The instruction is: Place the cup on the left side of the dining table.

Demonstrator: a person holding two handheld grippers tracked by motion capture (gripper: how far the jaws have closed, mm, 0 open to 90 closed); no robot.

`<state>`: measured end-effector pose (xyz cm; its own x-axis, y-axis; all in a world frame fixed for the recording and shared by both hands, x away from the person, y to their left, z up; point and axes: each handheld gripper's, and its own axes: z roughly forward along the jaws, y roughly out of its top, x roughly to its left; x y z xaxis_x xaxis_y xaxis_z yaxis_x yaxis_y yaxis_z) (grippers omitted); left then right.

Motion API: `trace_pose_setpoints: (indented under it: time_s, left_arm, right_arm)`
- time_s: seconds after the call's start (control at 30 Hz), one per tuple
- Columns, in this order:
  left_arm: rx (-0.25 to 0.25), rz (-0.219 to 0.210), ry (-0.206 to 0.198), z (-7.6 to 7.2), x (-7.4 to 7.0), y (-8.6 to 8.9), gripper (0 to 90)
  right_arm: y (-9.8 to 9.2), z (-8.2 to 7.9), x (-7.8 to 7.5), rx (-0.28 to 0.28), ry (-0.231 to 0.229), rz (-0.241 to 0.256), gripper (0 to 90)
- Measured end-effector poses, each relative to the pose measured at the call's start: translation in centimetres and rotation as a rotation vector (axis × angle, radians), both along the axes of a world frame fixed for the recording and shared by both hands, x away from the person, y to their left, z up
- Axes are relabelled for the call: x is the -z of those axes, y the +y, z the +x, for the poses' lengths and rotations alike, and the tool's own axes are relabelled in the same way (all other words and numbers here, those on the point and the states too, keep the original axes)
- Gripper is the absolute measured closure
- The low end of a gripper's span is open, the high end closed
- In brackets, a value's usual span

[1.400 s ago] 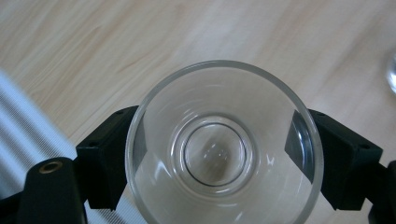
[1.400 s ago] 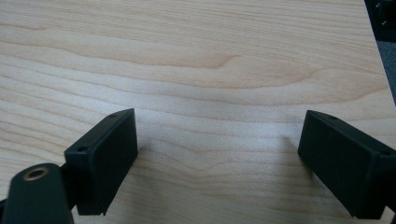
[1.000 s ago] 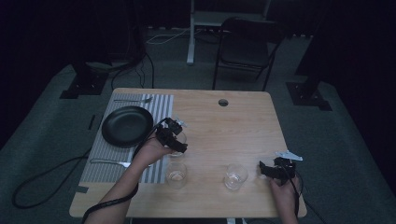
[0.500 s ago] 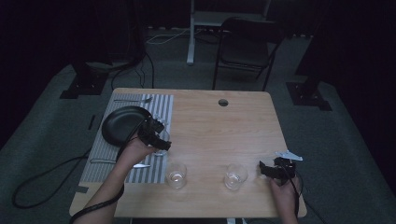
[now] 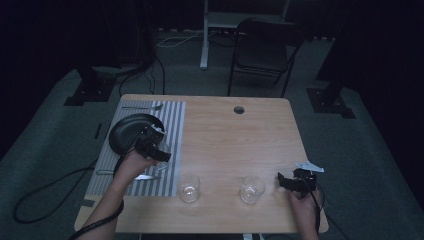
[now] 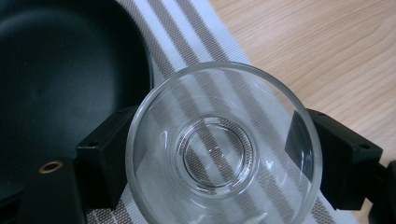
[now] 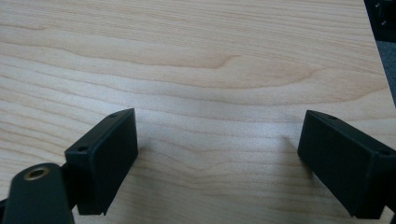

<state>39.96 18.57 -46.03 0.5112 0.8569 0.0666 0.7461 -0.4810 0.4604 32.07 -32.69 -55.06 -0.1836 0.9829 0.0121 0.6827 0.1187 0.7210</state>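
The left gripper is holding a clear glass over the striped mat, right beside the black plate. In the left gripper view its two jaws are pressing on opposite sides of the glass, which is seen from above, its round base showing through the open mouth, with the mat's stripes showing beneath it. That view is also showing the plate just to the glass's left, partly behind the left jaw, and bare table beyond the mat's edge; whether the glass is resting on the mat or hanging above it cannot be told.

In the high view the held glass is small and mostly hidden by the gripper and hand. A fork is lying along the mat's far edge and a knife near its front edge, just by the left hand. Two more glasses are standing on the bare wood near the front: one just off the mat's corner, the other just beside the right gripper.

The right gripper is sitting low near the table's front right corner. In its own view its jaws are standing wide apart with nothing between them, only wood grain ahead.
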Motion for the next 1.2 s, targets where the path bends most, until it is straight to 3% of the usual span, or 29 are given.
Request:
trace_pose_setpoints:
  time_s: [0.1,0.27,0.33,0.37,0.4,0.47,0.5,0.57,0.6,0.73,0.8,0.93,1.03,1.2]
  left_arm:
    - [-0.015,-0.035,-0.009,-0.1,0.4,0.6,18.4]
    - [-0.030,-0.031,-0.040,-0.6,0.7,0.4,17.6]
    - [-0.012,-0.023,-0.042,-0.8,0.9,0.2,8.6]
    - [-0.007,-0.027,-0.042,-0.8,1.1,0.2,8.5]
    - [-0.003,-0.032,-0.026,-0.8,1.2,0.2,2.9]
    - [-0.010,-0.054,-0.036,-1.0,1.3,0.3,0.1]
    - [-0.016,-0.066,-0.047,-1.2,1.3,0.4,0.1]
    - [-0.016,-0.073,-0.111,-1.6,1.3,0.5,0.1]
    - [-0.023,-0.104,-0.108,-1.8,1.3,0.5,0.2]
    - [-0.014,-0.068,-0.135,-2.4,1.7,0.6,0.1]
    - [-0.015,-0.087,-0.142,-2.7,1.9,0.9,0.1]
    - [-0.043,-0.067,-0.133,-3.1,2.3,1.2,0.2]
    - [-0.070,-0.058,-0.151,-3.5,2.6,1.7,0.2]
    - [-0.081,-0.067,-0.136,-4.3,3.1,2.6,0.2]
  right_arm:
    - [0.0,0.0,0.0,0.000,0.000,0.000,11.6]
    - [0.0,0.0,0.0,0.000,0.000,0.000,11.7]
    - [0.0,0.0,0.0,0.000,0.000,0.000,11.6]
    - [0.0,0.0,0.0,0.000,0.000,0.000,11.7]
    - [0.0,0.0,0.0,0.000,0.000,0.000,11.7]
    - [0.0,0.0,0.0,0.000,0.000,0.000,11.6]
    - [0.0,0.0,0.0,0.000,0.000,0.000,11.7]
    - [0.0,0.0,0.0,0.000,0.000,0.000,11.6]
    - [0.0,0.0,0.0,0.000,0.000,0.000,11.7]
    - [0.0,0.0,0.0,0.000,0.000,0.000,11.6]
    - [0.0,0.0,0.0,0.000,0.000,0.000,11.7]
    - [0.0,0.0,0.0,0.000,0.000,0.000,11.6]
    - [0.0,0.0,0.0,0.000,0.000,0.000,11.7]
    - [0.0,0.0,0.0,0.000,0.000,0.000,11.7]
